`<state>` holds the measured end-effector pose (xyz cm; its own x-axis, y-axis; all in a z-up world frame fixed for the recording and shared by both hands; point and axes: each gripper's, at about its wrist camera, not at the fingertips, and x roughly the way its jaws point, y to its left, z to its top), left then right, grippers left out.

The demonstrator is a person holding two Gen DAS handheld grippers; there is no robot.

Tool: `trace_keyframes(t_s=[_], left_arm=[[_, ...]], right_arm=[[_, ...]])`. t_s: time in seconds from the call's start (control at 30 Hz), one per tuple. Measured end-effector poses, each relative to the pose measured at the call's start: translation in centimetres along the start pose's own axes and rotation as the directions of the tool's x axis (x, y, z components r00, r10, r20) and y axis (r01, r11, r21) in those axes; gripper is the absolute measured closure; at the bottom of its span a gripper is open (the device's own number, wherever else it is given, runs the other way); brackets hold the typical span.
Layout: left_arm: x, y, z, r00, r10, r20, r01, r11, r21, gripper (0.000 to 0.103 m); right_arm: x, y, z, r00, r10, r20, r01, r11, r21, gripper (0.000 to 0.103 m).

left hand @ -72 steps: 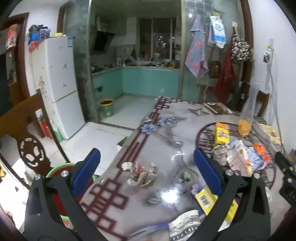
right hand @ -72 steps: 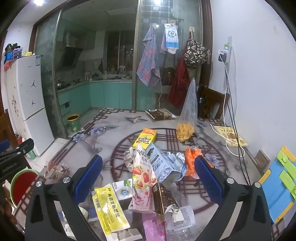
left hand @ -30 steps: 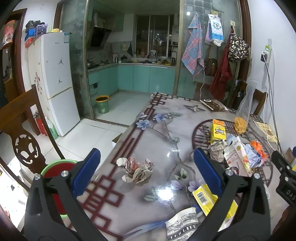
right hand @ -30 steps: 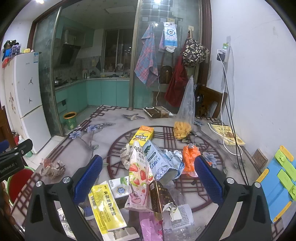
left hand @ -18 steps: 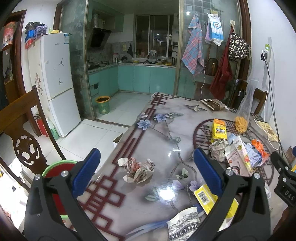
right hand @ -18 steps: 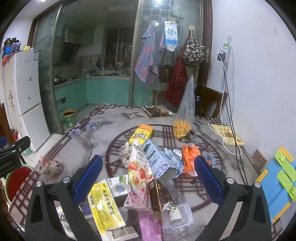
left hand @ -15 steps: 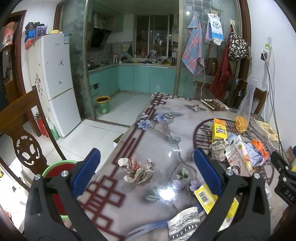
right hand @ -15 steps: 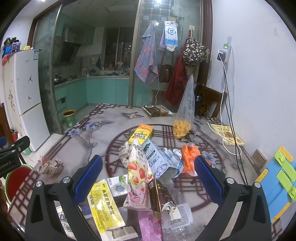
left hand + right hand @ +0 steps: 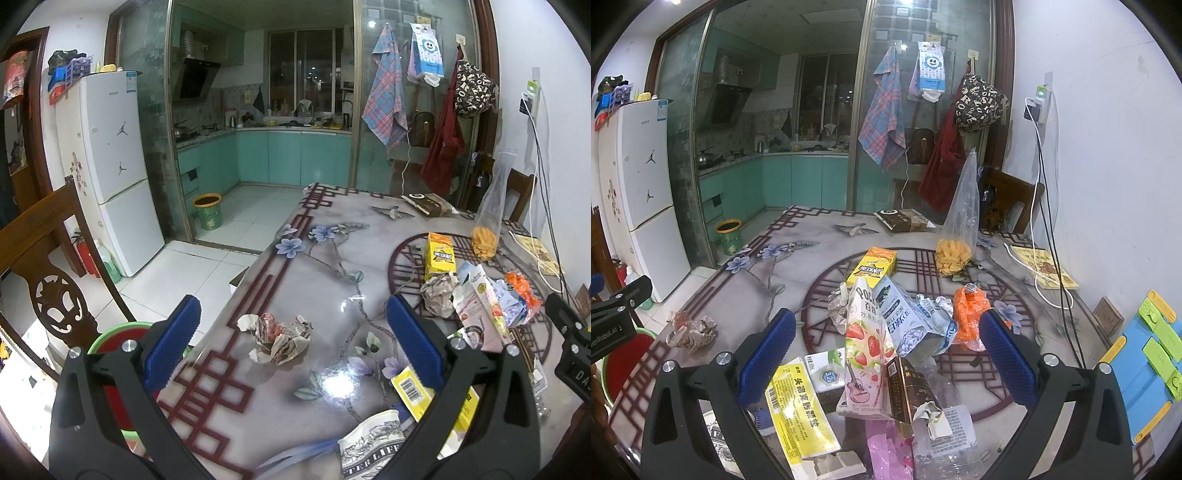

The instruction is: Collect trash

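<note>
The glossy tabletop (image 9: 325,266), printed with blue flowers and dark red lattice lines, carries loose trash. One crumpled paper wad (image 9: 279,336), creased grey-white with red patches, lies alone near the tabletop's left edge, between the blue ribbed pads of the left tool (image 9: 293,341), which hangs above it spread wide and holds nothing. The right tool (image 9: 886,349) is likewise wide apart and empty above a heap of packaging: one tall pink strawberry carton (image 9: 866,345), one dented blue-white carton (image 9: 905,317), one flat yellow wrapper (image 9: 799,413), one yellow box (image 9: 875,266) and one crinkled orange bag (image 9: 969,314). A clear plastic bag (image 9: 960,225) stands upright behind them. A red basin (image 9: 110,354) with a green rim sits on the floor beside the tabletop.
</note>
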<state>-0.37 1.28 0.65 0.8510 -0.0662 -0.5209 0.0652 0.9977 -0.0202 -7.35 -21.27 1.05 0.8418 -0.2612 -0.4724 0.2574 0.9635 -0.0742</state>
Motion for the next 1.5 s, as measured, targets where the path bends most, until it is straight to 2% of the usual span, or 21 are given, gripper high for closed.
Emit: trace_keyframes(t_s=[0.3, 0.57, 0.73, 0.83, 0.87, 0.93, 1.03, 1.13, 1.2, 1.23, 1.3, 1.37, 1.47, 1.5], left_arm=[[-0.3, -0.1, 0.2, 1.0, -0.02, 0.017, 0.02, 1.0, -0.003, 0.004], [0.1, -0.7, 0.0, 0.999, -0.042, -0.012, 0.042, 0.999, 0.016, 0.004], [0.1, -1.0, -0.1, 1.0, -0.002, 0.005, 0.002, 0.999, 0.042, 0.004], [-0.7, -1.4, -0.1, 0.997, 0.033, 0.065, -0.039, 0.995, 0.093, 0.004], [-0.8, -1.5, -0.1, 0.997, 0.029, 0.067, -0.035, 0.994, 0.102, 0.004], [-0.7, -1.6, -0.3, 0.999, -0.029, 0.015, 0.027, 0.994, 0.109, 0.004], [-0.3, -2.1, -1.2, 0.983, -0.16, -0.094, 0.17, 0.979, 0.113, 0.004], [0.0, -2.8, -2.8, 0.968, -0.192, -0.162, 0.217, 0.963, 0.157, 0.004], [0.5, -3.3, -4.0, 0.95, -0.22, -0.223, 0.259, 0.952, 0.165, 0.004], [0.9, -3.6, -4.8, 0.932, -0.243, -0.27, 0.293, 0.942, 0.163, 0.004], [1.2, -4.0, -6.2, 0.917, -0.251, -0.309, 0.312, 0.936, 0.165, 0.004], [1.6, -4.8, -7.4, 0.912, -0.235, -0.335, 0.307, 0.935, 0.178, 0.004], [2.2, -5.8, -8.4, 0.888, -0.254, -0.384, 0.339, 0.925, 0.172, 0.004], [2.4, -6.2, -8.6, 0.885, -0.254, -0.391, 0.342, 0.923, 0.174, 0.004]], right_arm=[[0.0, 0.1, 0.1, 1.0, -0.001, 0.0, 0.001, 1.0, 0.0, 0.007], [0.0, 0.0, 0.2, 1.0, -0.001, 0.0, 0.001, 1.0, -0.001, 0.007], [0.0, 0.0, 0.1, 1.0, -0.003, 0.0, 0.003, 1.0, -0.001, 0.007], [0.0, 0.1, 0.2, 1.0, -0.002, 0.0, 0.002, 1.0, -0.002, 0.007], [0.0, 0.1, 0.2, 1.0, -0.003, 0.0, 0.003, 1.0, -0.002, 0.007], [0.0, 0.1, 0.3, 1.0, -0.005, 0.0, 0.005, 1.0, -0.007, 0.007], [0.2, -1.2, 0.2, 1.0, -0.026, -0.005, 0.026, 1.0, -0.01, 0.007], [0.8, -3.6, -0.1, 0.999, -0.014, -0.043, 0.015, 0.999, 0.042, 0.007], [1.3, -4.9, -0.1, 0.997, -0.016, -0.07, 0.021, 0.997, 0.073, 0.007], [1.5, -5.5, -0.4, 0.996, -0.015, -0.087, 0.023, 0.996, 0.091, 0.007], [1.6, -5.8, -0.2, 0.994, -0.006, -0.106, 0.017, 0.994, 0.104, 0.007], [1.6, -5.7, -0.4, 0.992, 0.006, -0.123, 0.005, 0.996, 0.088, 0.007], [1.6, -4.9, -0.5, 0.99, 0.036, -0.137, -0.029, 0.998, 0.053, 0.007], [1.8, -4.3, -0.5, 0.988, 0.046, -0.145, -0.04, 0.998, 0.046, 0.007]])
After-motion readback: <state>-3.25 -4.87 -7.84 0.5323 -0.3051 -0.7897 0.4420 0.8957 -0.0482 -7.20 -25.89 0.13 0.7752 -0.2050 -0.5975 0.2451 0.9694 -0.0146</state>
